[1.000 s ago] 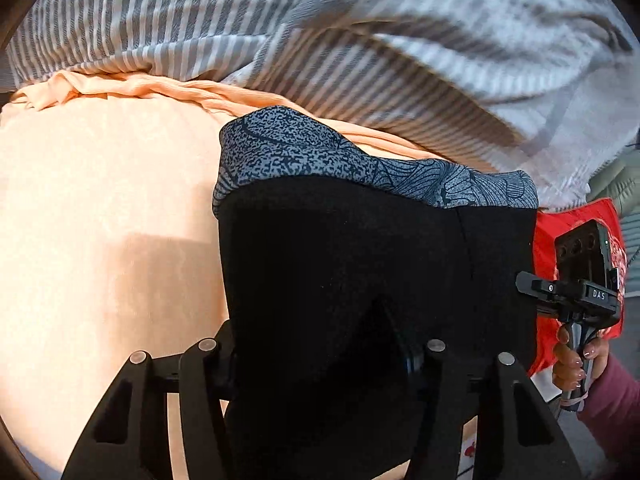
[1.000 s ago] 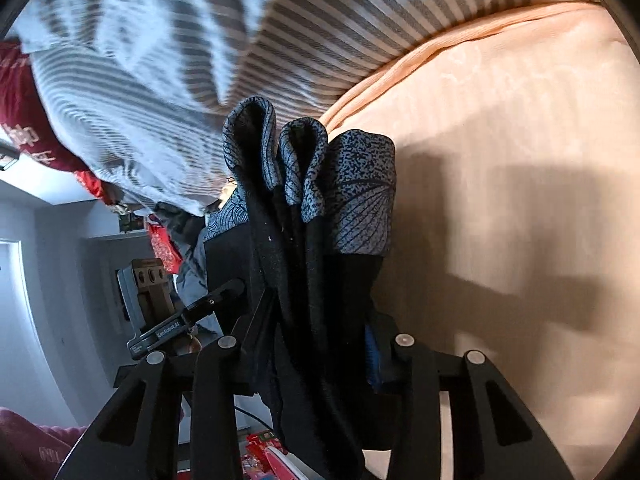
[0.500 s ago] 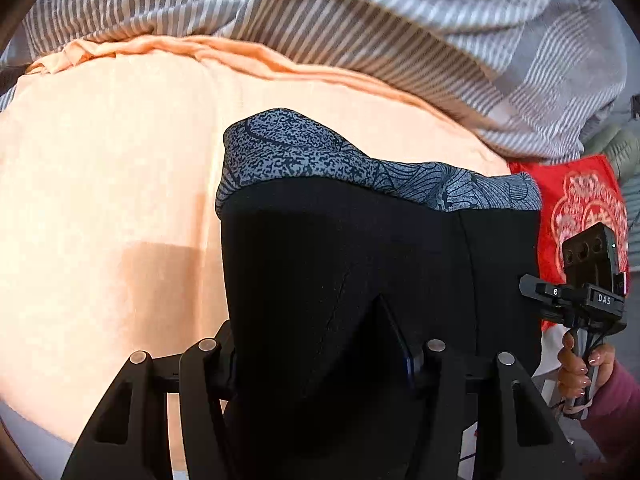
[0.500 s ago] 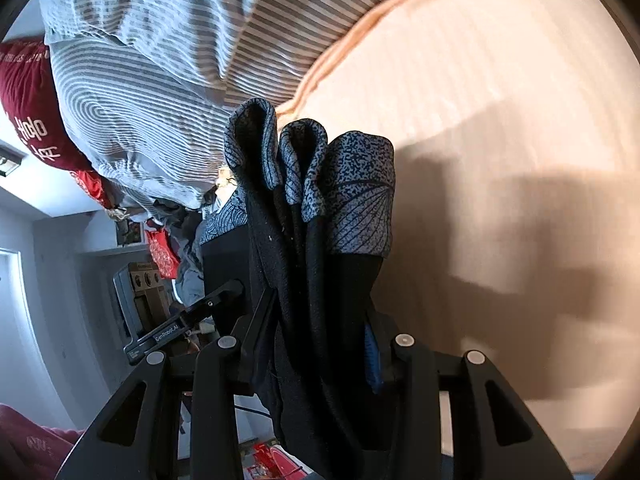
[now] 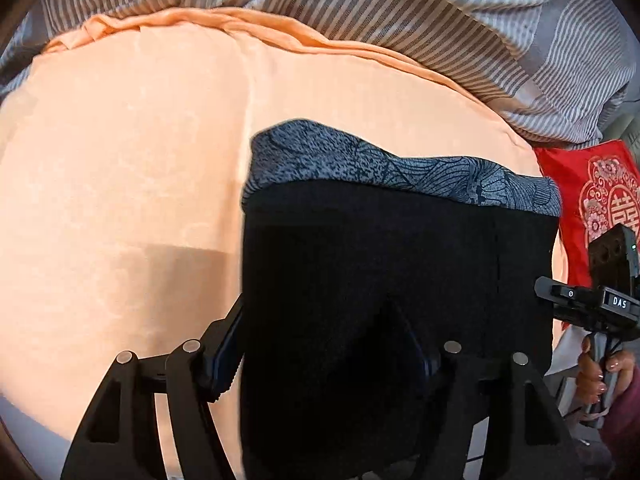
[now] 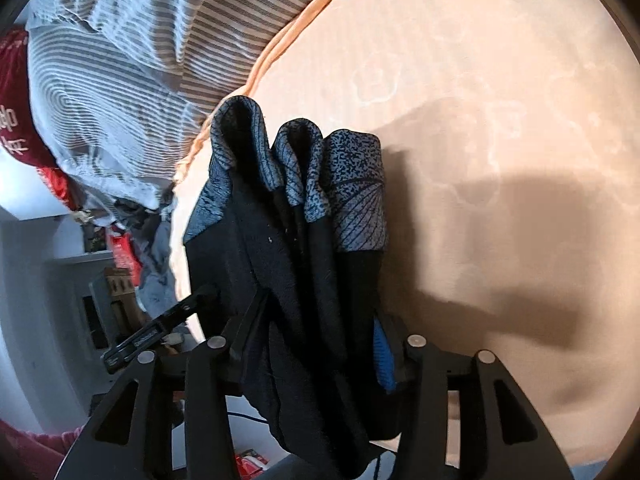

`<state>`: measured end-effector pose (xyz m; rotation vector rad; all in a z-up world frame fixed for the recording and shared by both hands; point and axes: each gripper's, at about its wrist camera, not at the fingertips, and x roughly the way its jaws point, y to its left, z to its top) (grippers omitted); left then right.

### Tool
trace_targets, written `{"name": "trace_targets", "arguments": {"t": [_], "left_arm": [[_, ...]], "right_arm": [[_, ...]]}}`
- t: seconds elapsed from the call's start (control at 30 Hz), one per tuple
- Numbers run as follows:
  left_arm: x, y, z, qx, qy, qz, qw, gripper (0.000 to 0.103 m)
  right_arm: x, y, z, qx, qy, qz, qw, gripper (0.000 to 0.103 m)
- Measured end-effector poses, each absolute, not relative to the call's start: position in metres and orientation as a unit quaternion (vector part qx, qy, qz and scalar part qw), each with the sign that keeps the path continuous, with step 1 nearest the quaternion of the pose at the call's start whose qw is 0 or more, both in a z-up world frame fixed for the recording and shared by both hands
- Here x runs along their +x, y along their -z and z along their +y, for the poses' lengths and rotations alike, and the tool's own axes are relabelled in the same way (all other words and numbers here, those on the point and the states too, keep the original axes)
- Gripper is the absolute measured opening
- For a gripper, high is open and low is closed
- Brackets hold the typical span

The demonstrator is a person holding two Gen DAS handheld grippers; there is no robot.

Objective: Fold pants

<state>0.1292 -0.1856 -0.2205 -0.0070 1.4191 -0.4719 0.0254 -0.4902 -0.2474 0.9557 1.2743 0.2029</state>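
The black pants (image 5: 380, 264) with a blue-grey patterned waistband (image 5: 400, 168) hang stretched between both grippers above an orange bedsheet (image 5: 120, 160). My left gripper (image 5: 328, 344) is shut on the pants, its jaws hidden behind the cloth. My right gripper (image 6: 316, 336) is shut on the bunched pants (image 6: 296, 248), whose waistband (image 6: 352, 188) folds in several layers. The right gripper also shows in the left wrist view (image 5: 592, 304), held by a hand at the pants' right edge. The left gripper shows in the right wrist view (image 6: 160, 328).
A grey striped duvet (image 5: 440, 12) is piled along the far side of the bed. A red embroidered cushion (image 5: 600, 192) lies at the right. The orange sheet (image 6: 500, 120) is flat to the left of the pants. Shelves and clutter (image 6: 116, 264) stand beyond the bed.
Both grippers have pulled back with the pants, so more orange sheet shows under and beyond them. The duvet sits farther off. Both grips are unchanged.
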Motion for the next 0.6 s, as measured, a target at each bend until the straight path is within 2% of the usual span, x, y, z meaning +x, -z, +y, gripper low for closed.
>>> {"name": "trace_targets", "arguments": {"t": [0.3, 0.6], "left_arm": [[0.118, 0.187, -0.176, 0.041, 0.181, 0.627, 0.756, 0.069], [0.087, 0.181, -0.189, 0.066, 0.165, 0.63, 0.755, 0.069]], "right_arm": [[0.011, 0.216, -0.488, 0.377, -0.022, 0.586, 0.717, 0.053], [-0.013, 0.177, -0.457, 0.311, 0.015, 0.571, 0.76, 0.053]]}}
